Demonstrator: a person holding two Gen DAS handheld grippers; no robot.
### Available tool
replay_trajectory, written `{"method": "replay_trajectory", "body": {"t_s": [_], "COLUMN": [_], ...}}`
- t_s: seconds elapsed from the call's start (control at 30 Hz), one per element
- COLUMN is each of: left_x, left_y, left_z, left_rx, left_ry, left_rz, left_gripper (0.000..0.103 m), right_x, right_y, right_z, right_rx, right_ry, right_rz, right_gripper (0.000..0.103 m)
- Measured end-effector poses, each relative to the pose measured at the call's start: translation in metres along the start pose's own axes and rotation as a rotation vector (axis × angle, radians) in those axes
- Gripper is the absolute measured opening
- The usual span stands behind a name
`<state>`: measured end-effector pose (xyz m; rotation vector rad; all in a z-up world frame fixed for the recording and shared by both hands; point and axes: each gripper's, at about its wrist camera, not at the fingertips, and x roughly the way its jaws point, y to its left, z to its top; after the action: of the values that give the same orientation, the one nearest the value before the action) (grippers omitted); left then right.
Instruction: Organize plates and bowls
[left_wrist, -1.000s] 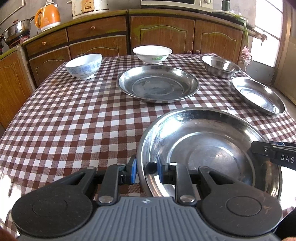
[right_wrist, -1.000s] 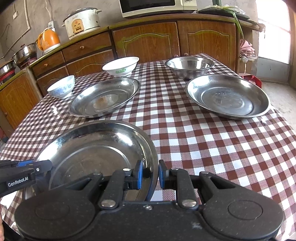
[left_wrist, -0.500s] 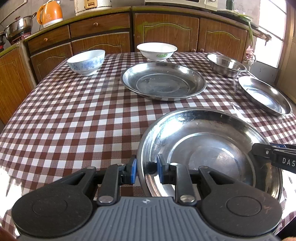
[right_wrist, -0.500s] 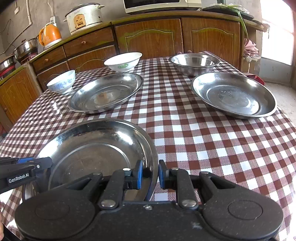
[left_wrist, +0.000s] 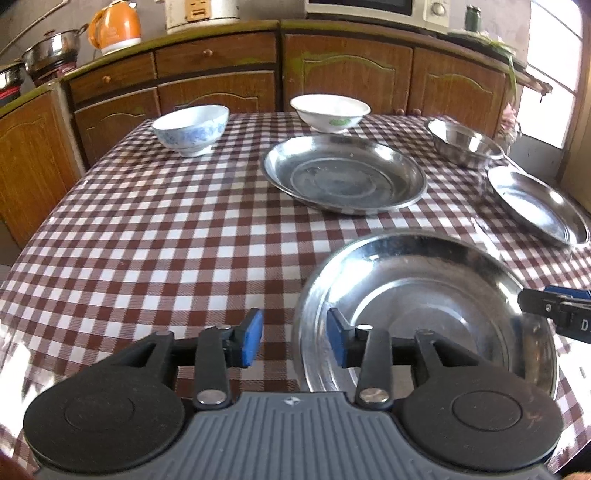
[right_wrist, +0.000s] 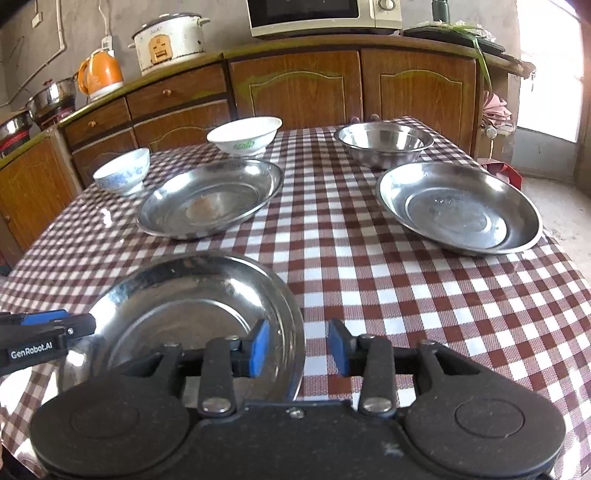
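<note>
Looking along the left gripper: checked tablecloth (left_wrist: 155, 236) covers the table, wooden cabinets behind.
Left gripper (left_wrist: 294, 338): jaws opening; the blue pads stand either side of the near plate's left rim, clear of the metal.
Near plate (left_wrist: 436, 295): steel, lying on the cloth at the front, right of centre.
Right gripper (left_wrist: 554, 310): its tip reaches over the same plate's right edge; only one finger shows here.
Middle plate (left_wrist: 343, 173): steel, further back, apart from the near one.
Right plate (left_wrist: 535, 206): steel, at the table's right edge.
Steel bowl (left_wrist: 465, 142): just behind the right plate.
White bowl (left_wrist: 330, 111): just behind the middle plate.
Blue-patterned bowl (left_wrist: 190, 127): far left, standing alone.

Right wrist view
Right gripper (right_wrist: 301, 345): jaws opening; pads straddle the near plate's (right_wrist: 192, 306) right rim without pressing it.
Left gripper (right_wrist: 48, 332): its finger lies at that plate's left edge.
Other dishes: middle plate (right_wrist: 210, 197), right plate (right_wrist: 458, 206), steel bowl (right_wrist: 384, 142), white bowl (right_wrist: 243, 138), blue-patterned bowl (right_wrist: 123, 173), all upright and unstacked.
</note>
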<state>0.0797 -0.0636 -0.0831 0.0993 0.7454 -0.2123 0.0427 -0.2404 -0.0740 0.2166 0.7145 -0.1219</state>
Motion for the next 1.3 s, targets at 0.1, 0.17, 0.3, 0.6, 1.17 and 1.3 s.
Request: {"method": "replay_trajectory", "body": {"t_s": [0.1,0.17,0.3,0.6,1.17,1.3], "left_x": [-0.006,-0.010,-0.019,-0.042,-0.037,-0.033], "left_y": [0.003,0.005,0.007,0.008,0.007,0.010], "left_z": [0.004,0.008,0.013,0.043,0.069,0.070], "left_rx": [-0.015,-0.022,-0.025,-0.006,-0.014,-0.019], "left_ry": [-0.007,-0.010,-0.020,-0.057,-0.062,-0.056], "left_rz": [0.003,0.004,0.000,-0.015,-0.017,-0.017], "left_gripper": [0.046,0.050,0.054,0.055,0.057,0.057], "right_x": [-0.006,-0.010,-0.019,-0.039,-0.038,-0.032], "right_y": [0.004,0.007,0.012,0.018,0.031,0.034], "right_z": [0.003,0.006,0.013,0.042,0.072,0.072], "right_rx": [-0.014,-0.021,-0.036,-0.055,-0.096,-0.098], "right_ry": [-0.009,-0.017,-0.031,-0.060,-0.073,-0.070], "right_rz": [0.006,0.010,0.011,0.033,0.067,0.076], "right_gripper": [0.050,0.056,0.068,0.069,0.071,0.071]}}
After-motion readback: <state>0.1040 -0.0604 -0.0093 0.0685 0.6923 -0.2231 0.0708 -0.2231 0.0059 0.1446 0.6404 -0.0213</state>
